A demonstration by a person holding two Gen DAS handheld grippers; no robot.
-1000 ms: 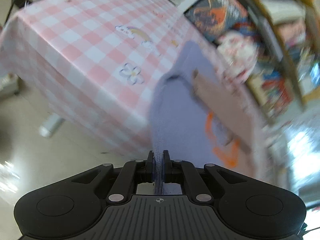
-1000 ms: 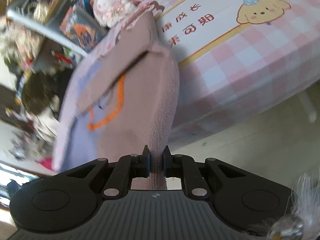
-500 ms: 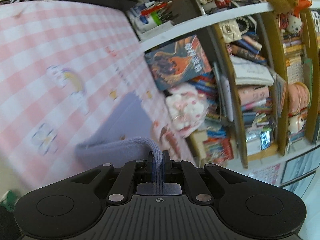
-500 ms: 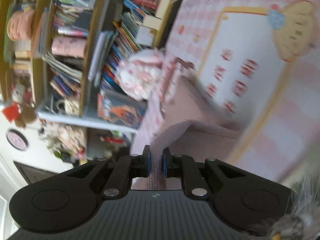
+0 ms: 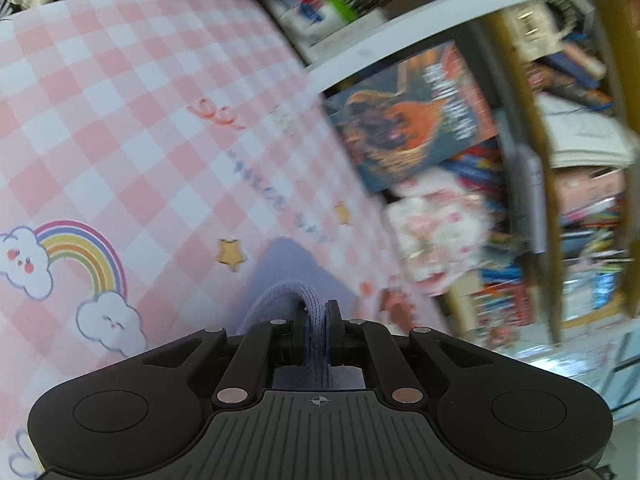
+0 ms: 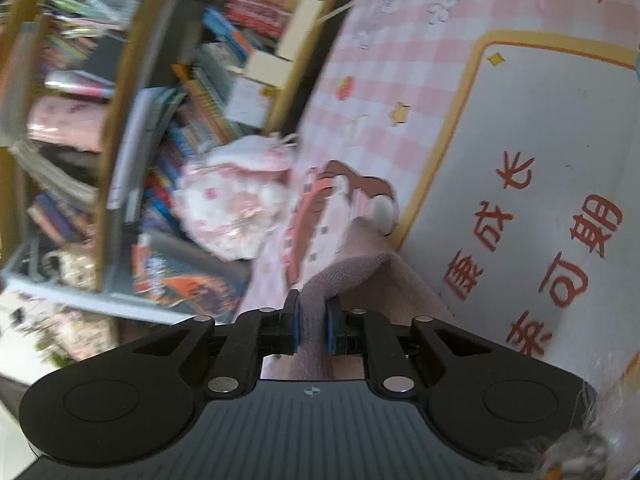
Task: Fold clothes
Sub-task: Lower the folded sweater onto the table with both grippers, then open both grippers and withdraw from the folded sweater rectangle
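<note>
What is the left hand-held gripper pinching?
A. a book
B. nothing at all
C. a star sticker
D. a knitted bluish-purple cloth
D: the left hand-held gripper is shut on a ribbed edge of the bluish-purple cloth, which lies over the pink checked tablecloth.

A knitted garment (image 5: 280, 276) is seen spread on a pink-and-white checked tablecloth (image 5: 120, 120), its near edge lifted and folded over in a ribbed, rounded hump. In the left wrist view the fabric appears lavender-blue, and a narrow band of it is pinched between the closed fingers of the left gripper (image 5: 318, 316). In the right wrist view the same garment (image 6: 384, 280) reads dusty pink, and a thicker fold is clamped between the blue-padded fingers of the right gripper (image 6: 311, 316). Beyond each fold, the cloth is laid flat on the table surface.
</note>
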